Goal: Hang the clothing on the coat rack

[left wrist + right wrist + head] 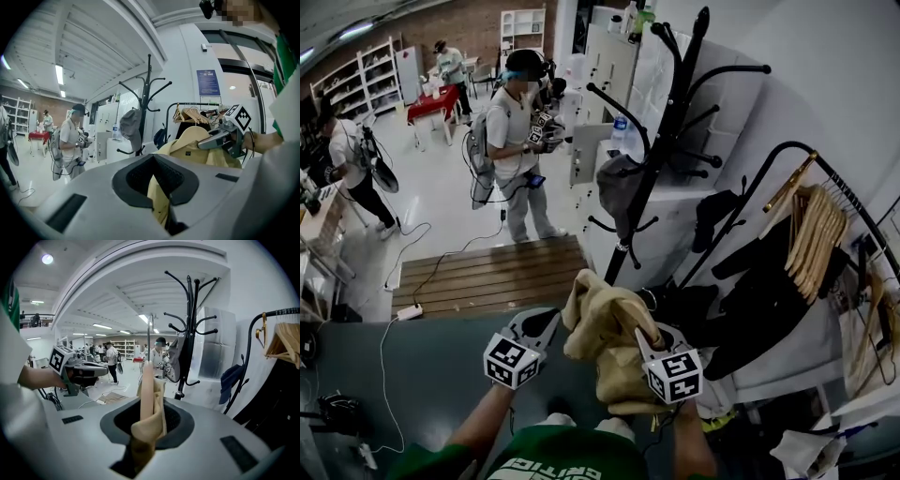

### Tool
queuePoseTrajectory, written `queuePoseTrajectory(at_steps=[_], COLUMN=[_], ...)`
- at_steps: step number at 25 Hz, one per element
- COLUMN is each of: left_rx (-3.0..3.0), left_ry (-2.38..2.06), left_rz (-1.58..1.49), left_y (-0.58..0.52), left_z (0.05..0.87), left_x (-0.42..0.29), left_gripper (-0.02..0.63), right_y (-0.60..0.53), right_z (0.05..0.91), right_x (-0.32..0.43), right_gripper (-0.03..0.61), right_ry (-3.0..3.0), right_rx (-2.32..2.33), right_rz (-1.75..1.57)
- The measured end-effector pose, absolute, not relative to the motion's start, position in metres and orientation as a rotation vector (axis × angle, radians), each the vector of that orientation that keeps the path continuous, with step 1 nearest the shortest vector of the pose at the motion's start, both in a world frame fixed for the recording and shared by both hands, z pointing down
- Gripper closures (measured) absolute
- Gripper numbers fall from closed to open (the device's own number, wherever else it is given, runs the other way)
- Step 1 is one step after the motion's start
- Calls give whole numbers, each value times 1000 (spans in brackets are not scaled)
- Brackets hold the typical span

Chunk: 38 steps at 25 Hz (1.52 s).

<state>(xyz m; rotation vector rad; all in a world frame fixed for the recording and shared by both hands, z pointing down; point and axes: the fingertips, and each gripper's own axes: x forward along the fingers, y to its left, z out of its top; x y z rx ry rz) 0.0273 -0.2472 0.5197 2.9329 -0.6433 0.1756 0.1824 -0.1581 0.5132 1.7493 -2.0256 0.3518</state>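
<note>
Closest to the person, both tools hold up one beige jacket (602,330) in the air. The left gripper (546,328) is clamped on a fold at the left side of the jacket. The right gripper (650,339) is clamped on a bunched fold at its right side. In each gripper view the cloth runs up between the closed jaws.

Just beyond the jacket stands the coat rack (664,141), black and upright, and the jacket is in front of its lower part, not on any hook. A gray cap (622,187) hangs on one of the rack's lower hooks.

To the right is a black clothes rail (839,183) with wooden hangers (816,234) and dark clothes (769,300). Farther to the left lies a wooden platform (487,277). Beyond it a person (511,141) stands on the white floor.
</note>
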Motion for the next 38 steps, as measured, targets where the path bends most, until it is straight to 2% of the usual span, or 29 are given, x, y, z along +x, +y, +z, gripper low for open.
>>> queuePoseTrajectory(at_steps=[22,38], left_rx=[2830,2899], left_ry=[-1016,-1093], left_rz=[137,48], left_y=[-261,-289], left_z=[508,453], left_x=[70,107], left_gripper=[609,609], right_y=[-236,-288], right_z=[510,454], right_x=[222,240], right_gripper=[514,514], right_ry=[-2229,-2288], right_rx=[1465,1470], right_rz=[314,268])
